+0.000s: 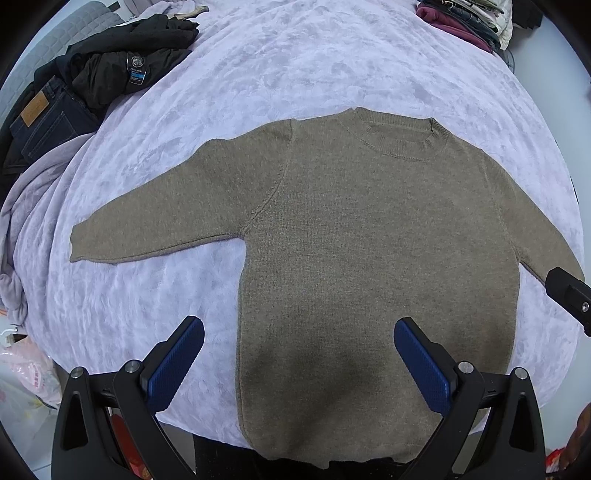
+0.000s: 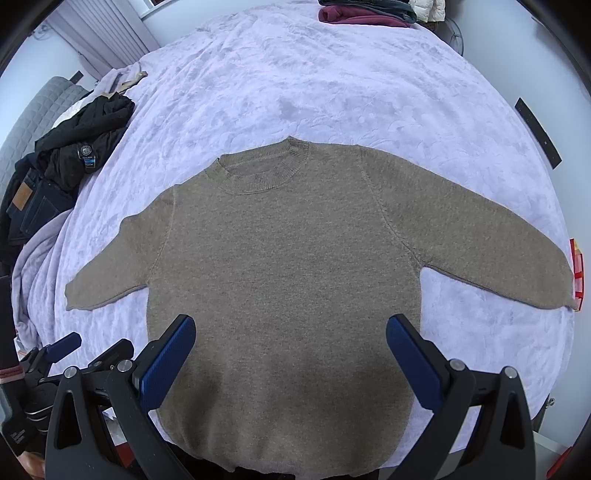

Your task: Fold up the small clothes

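Note:
A small taupe knit sweater (image 1: 351,240) lies flat and face up on the lilac bedspread, collar away from me, both sleeves spread out sideways. My left gripper (image 1: 299,332) hangs open above its lower left hem, blue pads wide apart, nothing between them. In the right wrist view the same sweater (image 2: 288,266) fills the middle, and my right gripper (image 2: 291,332) stands open over its lower body, holding nothing. The left gripper (image 2: 88,347) shows at the lower left of that view. A black part of the right gripper (image 1: 569,295) pokes in at the right edge of the left wrist view.
A heap of black clothes and dark jeans (image 1: 92,77) lies at the bed's far left. A stack of folded garments (image 1: 465,18) sits at the far right corner. The lilac bedspread (image 1: 295,66) stretches bare beyond the collar. A bunched lilac blanket (image 1: 26,221) hangs off the left edge.

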